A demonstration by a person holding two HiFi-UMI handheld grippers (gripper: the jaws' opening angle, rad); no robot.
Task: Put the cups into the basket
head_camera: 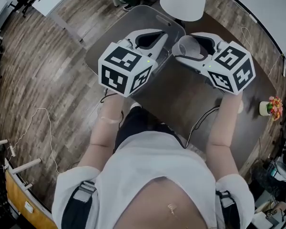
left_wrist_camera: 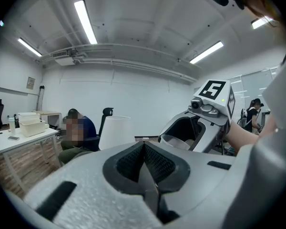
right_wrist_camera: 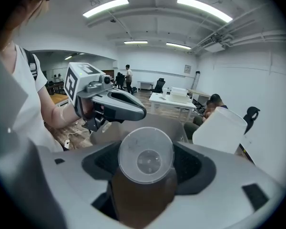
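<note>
Right claw (head_camera: 196,46) grips the clear cup (right_wrist_camera: 146,156); left claw (left_wrist_camera: 145,175) closed, empty. Best bet: I centre the cup over the basket (head_camera: 115,28), lower it past the rim, then release.

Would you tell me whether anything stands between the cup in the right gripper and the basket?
Nothing visible does: the basket lies open just beyond the clear cup held by the right gripper. The left gripper hangs over the basket's left side, beside that path.
</note>
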